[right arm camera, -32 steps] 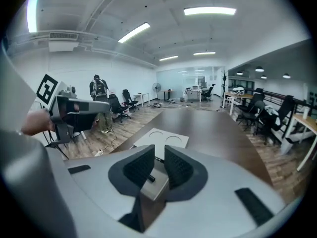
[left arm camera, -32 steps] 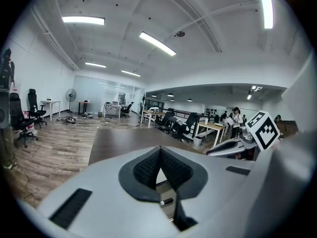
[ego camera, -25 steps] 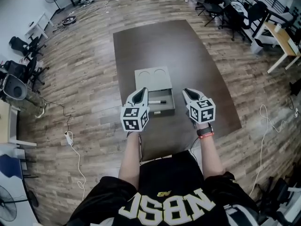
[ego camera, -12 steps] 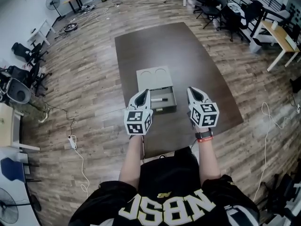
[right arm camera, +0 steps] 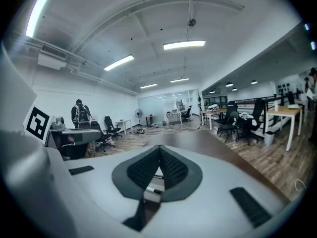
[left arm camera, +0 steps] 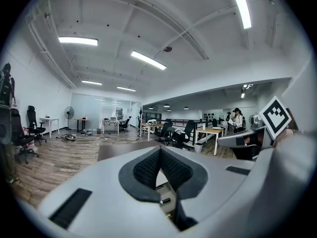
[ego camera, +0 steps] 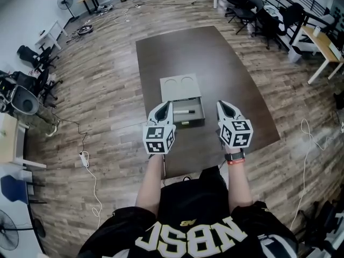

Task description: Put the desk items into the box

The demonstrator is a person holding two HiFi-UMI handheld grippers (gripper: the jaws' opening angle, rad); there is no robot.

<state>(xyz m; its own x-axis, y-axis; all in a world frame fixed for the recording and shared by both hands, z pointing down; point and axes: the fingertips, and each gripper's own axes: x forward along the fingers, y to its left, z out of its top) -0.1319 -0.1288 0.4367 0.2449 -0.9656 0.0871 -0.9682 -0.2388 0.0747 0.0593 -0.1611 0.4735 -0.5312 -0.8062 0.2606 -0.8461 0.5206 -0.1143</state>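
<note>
A grey-green box (ego camera: 180,86) sits on the dark brown table (ego camera: 215,58). Its far half is a lid with two round recesses, and its near half is an open tray. A black marker (ego camera: 183,112) lies in that tray. My left gripper (ego camera: 165,105) hovers at the box's near left corner, shut and empty. My right gripper (ego camera: 221,104) hangs to the right of the box, also shut with nothing in it. In the left gripper view the pads of my left gripper (left arm camera: 159,150) meet, with the marker (left arm camera: 165,201) seen below them. The right gripper view shows my right gripper (right arm camera: 159,148) closed above the marker (right arm camera: 154,190).
The table's near edge (ego camera: 188,173) is close to the person's body. Office chairs (ego camera: 252,12) and a light desk (ego camera: 322,47) stand at the far right. Chairs (ego camera: 29,63) and a fan (ego camera: 65,1) are on the left. A power strip and cables (ego camera: 83,157) trail over the wood floor.
Both grippers have drawn back a little from the box toward the person and risen slightly. The box and marker have not moved.
</note>
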